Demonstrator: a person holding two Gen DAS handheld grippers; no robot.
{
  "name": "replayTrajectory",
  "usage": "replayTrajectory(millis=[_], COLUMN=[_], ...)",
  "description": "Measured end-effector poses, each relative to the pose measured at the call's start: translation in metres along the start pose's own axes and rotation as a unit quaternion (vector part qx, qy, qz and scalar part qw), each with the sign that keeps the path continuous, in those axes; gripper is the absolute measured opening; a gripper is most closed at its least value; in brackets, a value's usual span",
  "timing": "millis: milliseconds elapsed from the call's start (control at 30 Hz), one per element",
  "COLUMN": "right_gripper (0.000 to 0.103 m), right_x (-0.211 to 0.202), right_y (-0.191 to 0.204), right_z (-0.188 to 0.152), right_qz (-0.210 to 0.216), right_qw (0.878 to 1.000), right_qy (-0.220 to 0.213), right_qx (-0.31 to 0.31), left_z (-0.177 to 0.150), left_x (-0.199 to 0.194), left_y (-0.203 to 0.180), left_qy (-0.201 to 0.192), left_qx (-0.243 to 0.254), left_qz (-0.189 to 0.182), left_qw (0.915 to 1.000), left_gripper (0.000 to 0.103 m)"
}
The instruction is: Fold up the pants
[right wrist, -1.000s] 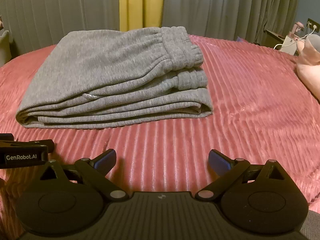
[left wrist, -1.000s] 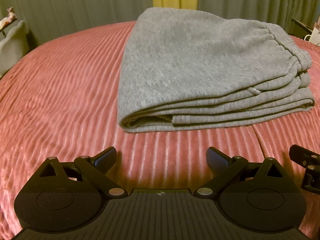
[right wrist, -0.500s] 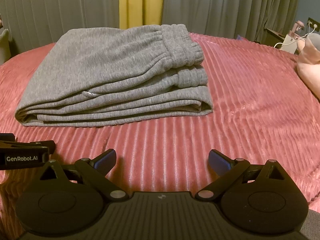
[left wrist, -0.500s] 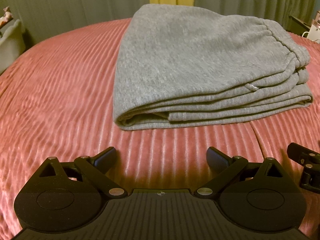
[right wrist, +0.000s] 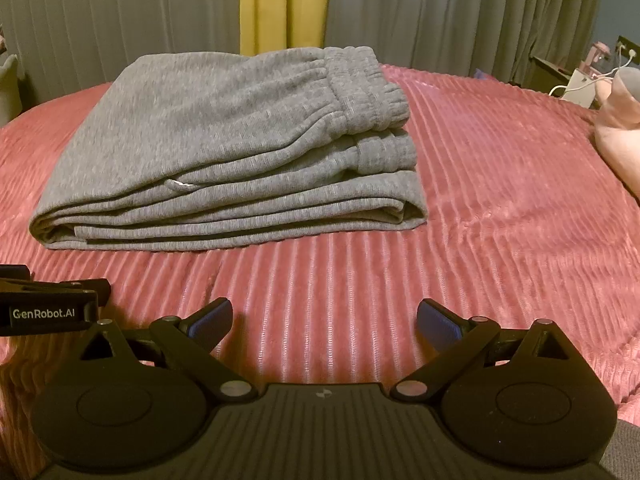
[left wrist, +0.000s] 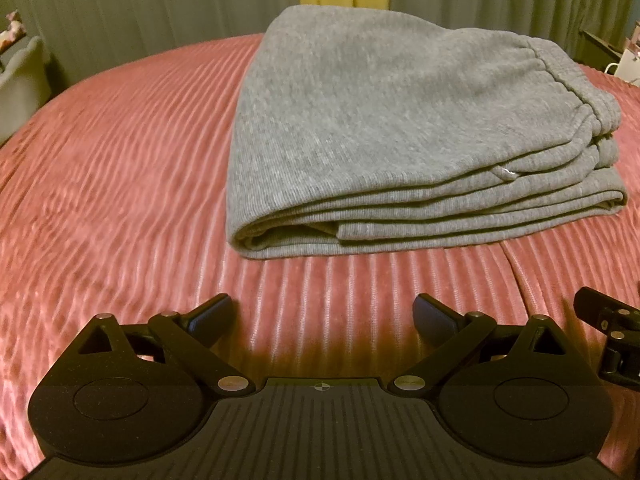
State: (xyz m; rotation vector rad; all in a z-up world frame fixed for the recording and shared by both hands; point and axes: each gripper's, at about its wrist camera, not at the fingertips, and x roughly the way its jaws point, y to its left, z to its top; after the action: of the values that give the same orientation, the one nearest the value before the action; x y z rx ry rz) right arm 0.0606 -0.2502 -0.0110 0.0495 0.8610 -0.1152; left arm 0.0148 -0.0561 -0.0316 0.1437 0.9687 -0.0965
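Grey sweatpants (left wrist: 392, 136) lie folded in a flat stack on the pink ribbed bedspread (left wrist: 120, 168), waistband at the right end; they also show in the right wrist view (right wrist: 224, 140). My left gripper (left wrist: 324, 318) is open and empty, hovering over the bedspread in front of the stack's near edge, apart from it. My right gripper (right wrist: 325, 320) is open and empty, also short of the stack. Each gripper shows at the edge of the other's view: the right gripper at the far right (left wrist: 612, 332), the left gripper at the far left (right wrist: 48, 308).
Grey curtains with a yellow strip (right wrist: 280, 4) hang behind the bed. A pink pillow (right wrist: 620, 136) lies at the right edge, with a nightstand and cables (right wrist: 580, 80) beyond it. A pale cushion (left wrist: 20, 84) sits at the far left.
Both grippers have drawn back slightly from the folded pants, and the left view has shifted left a little. The pants have not moved. Both grippers stay open.
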Motion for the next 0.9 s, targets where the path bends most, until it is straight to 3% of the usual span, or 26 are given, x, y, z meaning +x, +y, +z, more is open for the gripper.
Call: replayTrajectory(millis=[900], right_gripper=[0.099], right_x=[0.0002], right_y=[0.0008], right_z=[-0.0007], right_qz=[-0.003], right_qw=[1.0], right_qy=[0.0], right_qx=[-0.006], left_z=[-0.0001], left_x=[0.0009], left_y=[-0.0002], left_qy=[0.003], left_qx=[0.003], left_qz=[-0.001], left_qw=[1.0], left_gripper=[0.101])
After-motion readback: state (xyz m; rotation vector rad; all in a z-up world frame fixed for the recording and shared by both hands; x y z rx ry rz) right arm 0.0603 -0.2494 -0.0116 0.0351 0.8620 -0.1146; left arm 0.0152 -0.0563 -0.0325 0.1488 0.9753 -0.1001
